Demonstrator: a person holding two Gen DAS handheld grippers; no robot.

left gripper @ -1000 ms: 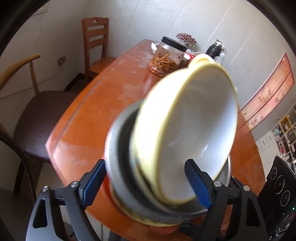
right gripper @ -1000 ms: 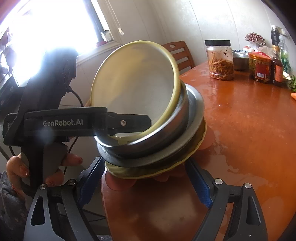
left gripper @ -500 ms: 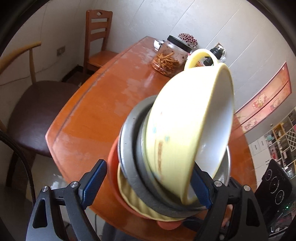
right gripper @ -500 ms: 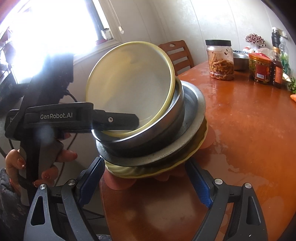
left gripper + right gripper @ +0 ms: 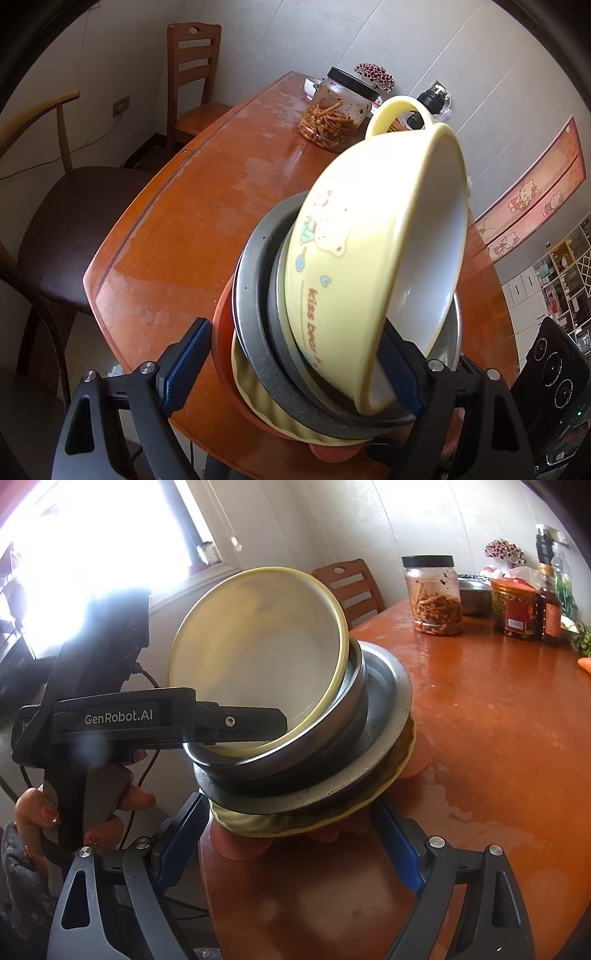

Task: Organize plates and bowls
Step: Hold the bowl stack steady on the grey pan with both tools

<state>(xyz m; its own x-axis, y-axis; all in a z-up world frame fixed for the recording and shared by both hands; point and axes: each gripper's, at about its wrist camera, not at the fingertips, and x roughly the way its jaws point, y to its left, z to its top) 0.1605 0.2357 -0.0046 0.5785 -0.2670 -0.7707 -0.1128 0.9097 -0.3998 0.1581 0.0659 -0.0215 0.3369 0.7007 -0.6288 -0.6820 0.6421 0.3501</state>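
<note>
Orange table [image 5: 177, 236], wood chair [image 5: 192, 74], bright window [image 5: 92, 535]

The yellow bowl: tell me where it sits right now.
The yellow bowl sits tilted on top of the stack at the table's near corner, nested in a steel bowl, with one left gripper finger inside its rim.

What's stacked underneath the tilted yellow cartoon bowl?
Under the yellow cartoon bowl sit a steel bowl, a grey metal plate, a fluted yellow dish and an orange scalloped plate. Anything beneath that on the wooden table is hidden.
</note>
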